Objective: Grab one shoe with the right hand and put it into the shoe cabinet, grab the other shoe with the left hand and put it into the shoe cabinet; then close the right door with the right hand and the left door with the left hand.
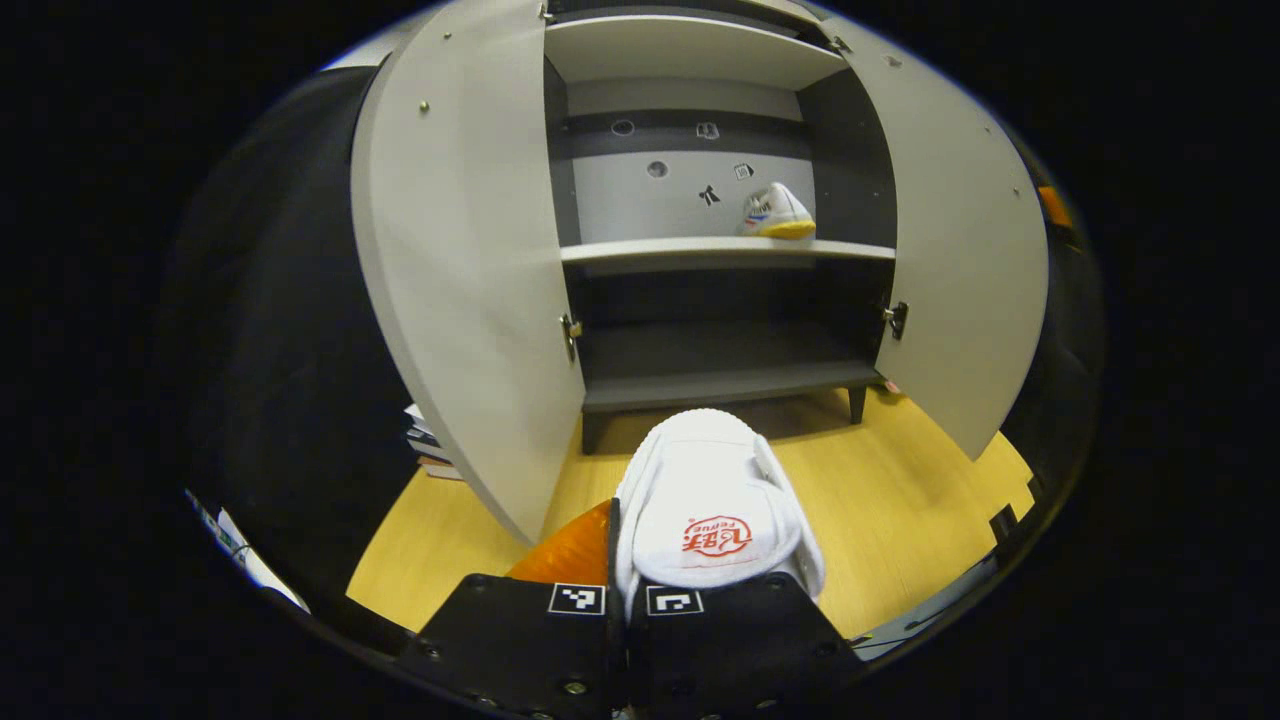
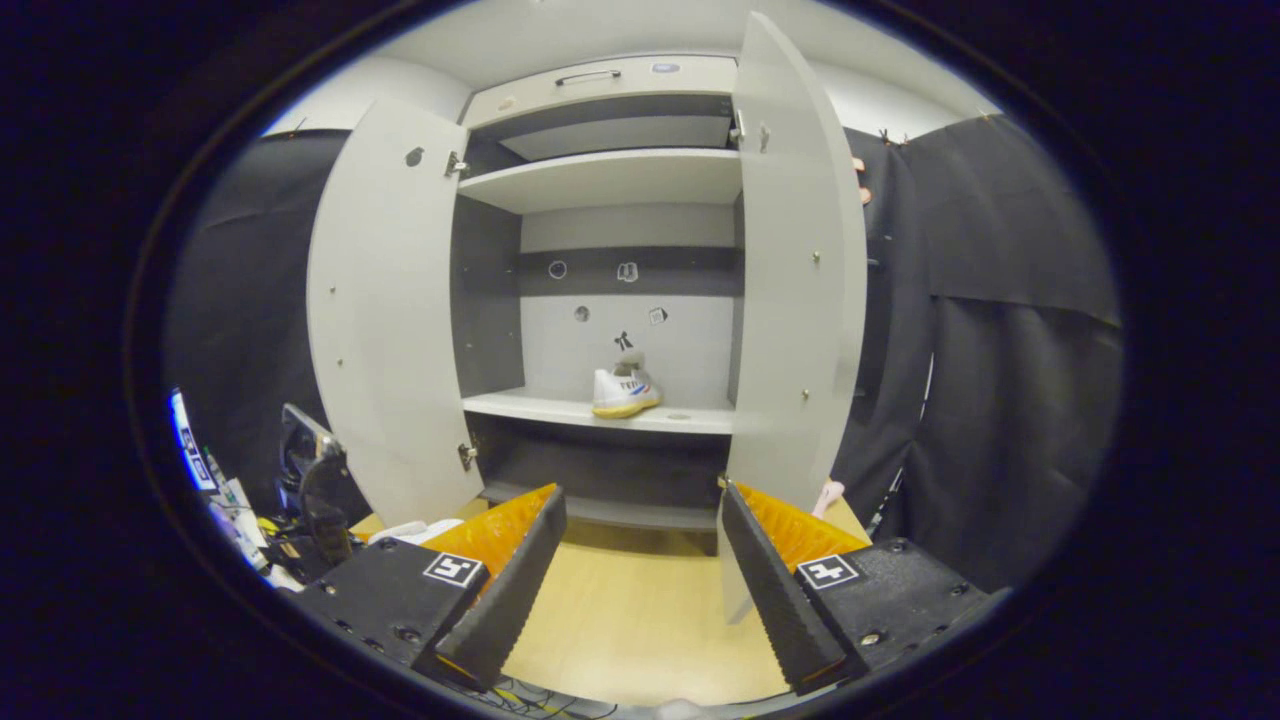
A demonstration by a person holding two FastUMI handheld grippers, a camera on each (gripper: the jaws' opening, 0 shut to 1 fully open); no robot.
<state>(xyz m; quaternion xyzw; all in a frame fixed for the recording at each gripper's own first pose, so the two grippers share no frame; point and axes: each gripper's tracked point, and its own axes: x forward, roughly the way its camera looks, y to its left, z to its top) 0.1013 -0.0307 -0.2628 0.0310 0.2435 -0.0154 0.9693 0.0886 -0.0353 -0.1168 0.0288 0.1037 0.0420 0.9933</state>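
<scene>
Here, in the left gripper view, the left gripper (image 1: 622, 600) has both fingers pressed close together on the near edge of a white shoe (image 1: 710, 510). The shoe's opening and printed insole face the camera, and its far end points at the cabinet (image 1: 700, 250). The clamped edge is hidden between the fingers, so the exact contact cannot be made out. The shoe hangs above the yellow floor (image 1: 900, 500), in front of the cabinet's lowest level. Both doors stand open: the left door (image 1: 460, 270) and the right door (image 1: 960, 260). A second shoe (image 1: 776, 214) rests on the middle shelf (image 1: 720, 250), toward its right end. The upper shelves are cut off at the top of the view. A stack of flat items sits on the floor beyond the left door, mostly hidden by it.

In the right gripper view, the right gripper (image 2: 640, 560) has its fingers spread wide apart with nothing between them. It faces the cabinet (image 2: 610, 180) from well back. The second shoe (image 2: 624, 390) sits on the middle shelf (image 2: 560, 408), near the middle of the opening. The right door (image 2: 800, 300) is seen nearly edge-on and hides the cabinet's right side. Cluttered equipment at lower left, beside the left door (image 2: 385, 320), is too small to identify.
</scene>
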